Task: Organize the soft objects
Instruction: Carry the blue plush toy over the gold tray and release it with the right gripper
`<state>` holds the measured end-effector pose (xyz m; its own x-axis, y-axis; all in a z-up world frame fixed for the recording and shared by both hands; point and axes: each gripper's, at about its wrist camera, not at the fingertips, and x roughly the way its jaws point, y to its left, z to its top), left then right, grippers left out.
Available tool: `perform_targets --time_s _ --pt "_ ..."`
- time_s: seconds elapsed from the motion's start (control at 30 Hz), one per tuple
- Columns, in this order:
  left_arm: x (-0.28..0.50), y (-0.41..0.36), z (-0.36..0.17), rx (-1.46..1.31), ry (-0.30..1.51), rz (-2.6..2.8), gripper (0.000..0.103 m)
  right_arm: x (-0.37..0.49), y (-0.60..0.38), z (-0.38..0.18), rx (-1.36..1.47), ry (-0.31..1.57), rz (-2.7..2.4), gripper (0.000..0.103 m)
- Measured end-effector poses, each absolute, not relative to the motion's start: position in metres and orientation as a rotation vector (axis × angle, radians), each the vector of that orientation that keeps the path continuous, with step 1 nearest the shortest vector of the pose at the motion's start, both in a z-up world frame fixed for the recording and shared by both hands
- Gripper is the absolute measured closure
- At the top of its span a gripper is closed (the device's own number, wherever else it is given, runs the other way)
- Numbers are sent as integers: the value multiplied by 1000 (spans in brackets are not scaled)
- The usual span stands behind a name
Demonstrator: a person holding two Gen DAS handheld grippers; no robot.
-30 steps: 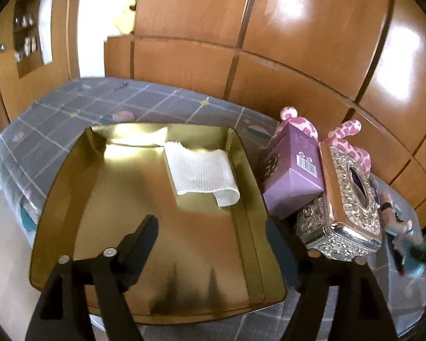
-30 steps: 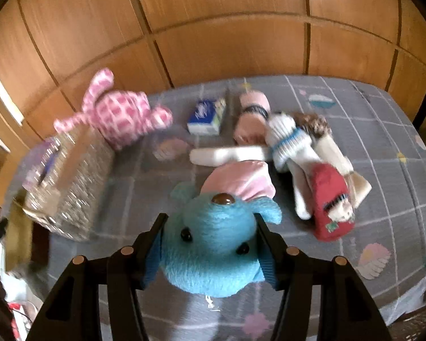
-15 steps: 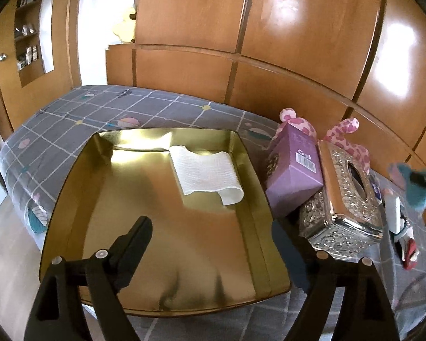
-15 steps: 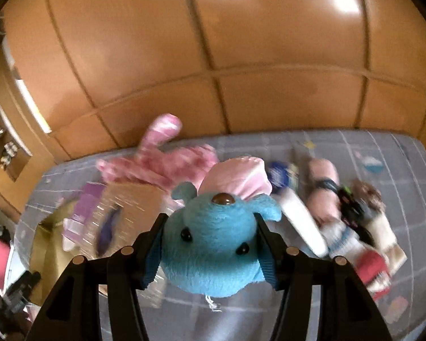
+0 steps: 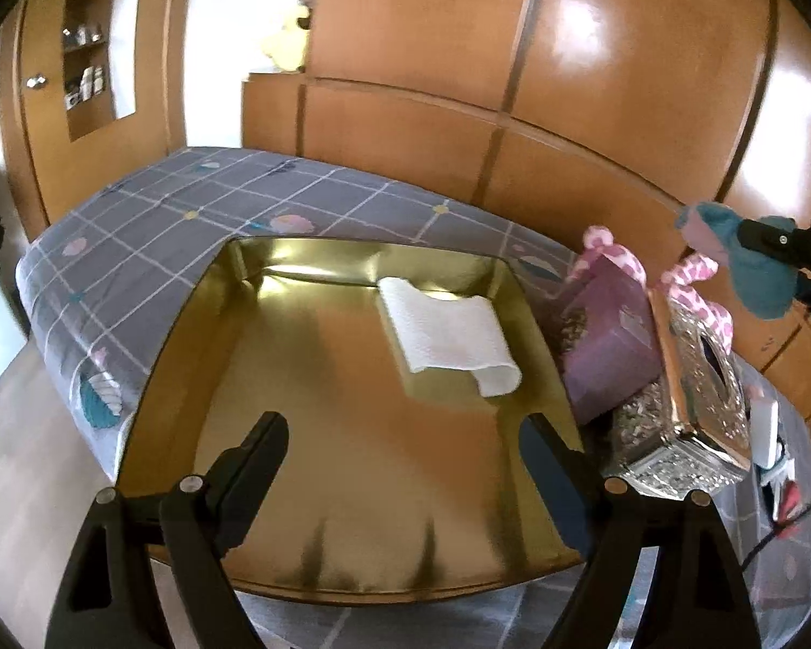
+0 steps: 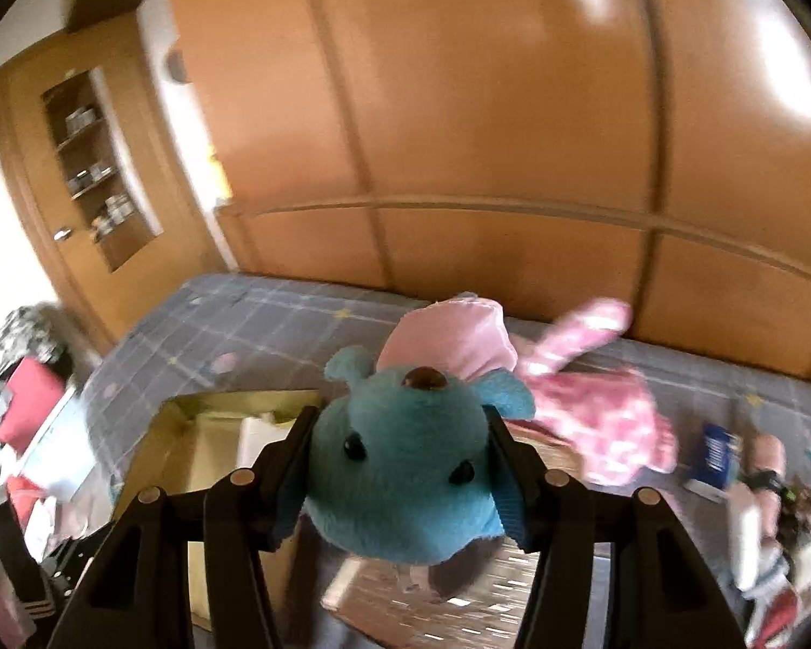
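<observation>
soft toys first, left wrist view: gold tray (image 5: 178,357) sits on a bed w/ grey plaid cover (image 5: 151,216), tray is shiny metal-looking, rectangular w/ raised walls. inside it only a folded white cloth (image 5: 449,335), waffle-ish texture, lying toward the far right corner. left gripper (image 5: 405,449) hangs over the tray's near half, jaws have just been opening and are spread wide, nothing between them. just right of the tray: purple box (image 5: 611,346) leaning, then a silver embossed tissue box (image 5: 692,422) touching it. pink spotted plush (image 5: 692,281) pokes up behind both, mostly hidden. at the right edge the blue plush (image 5: 757,281) shows in the air, pinched by the right gripper, whose black arm is cut off by the frame. small items past the tissue box too blurred to name.

right wrist view: right gripper (image 6: 400,465) clamped on the blue plush (image 6: 400,465), fuzzy round head w/ brown nose, black bead eyes, pink fabric behind it; pads press both sides of the head. it's held above the bed, tray (image 6: 157,432) lower left w/ the white cloth partly hidden by a finger. tissue box (image 6: 438,600) below the plush, blurred. pink spotted plush (image 6: 595,411) lies on the cover to the right. further right a small blue packet (image 6: 716,454) and a heap of dolls (image 6: 773,541), cut off and smeared. wood panel wall (image 6: 513,135) behind.
</observation>
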<state>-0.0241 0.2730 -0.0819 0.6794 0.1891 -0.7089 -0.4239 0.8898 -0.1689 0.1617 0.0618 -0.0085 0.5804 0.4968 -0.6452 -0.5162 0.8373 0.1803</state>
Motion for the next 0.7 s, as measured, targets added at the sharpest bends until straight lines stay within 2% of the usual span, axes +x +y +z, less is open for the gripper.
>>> perform_targets --time_s 0.27,0.5,0.7 --pt "-38 302 -80 -374 732 408 15 156 141 -33 -99 805 724 45" --pt "-49 329 -81 -440 722 459 15 159 218 -78 -171 928 795 45" --pt "-54 349 -87 -483 722 512 13 161 263 -112 -131 1027 853 34"
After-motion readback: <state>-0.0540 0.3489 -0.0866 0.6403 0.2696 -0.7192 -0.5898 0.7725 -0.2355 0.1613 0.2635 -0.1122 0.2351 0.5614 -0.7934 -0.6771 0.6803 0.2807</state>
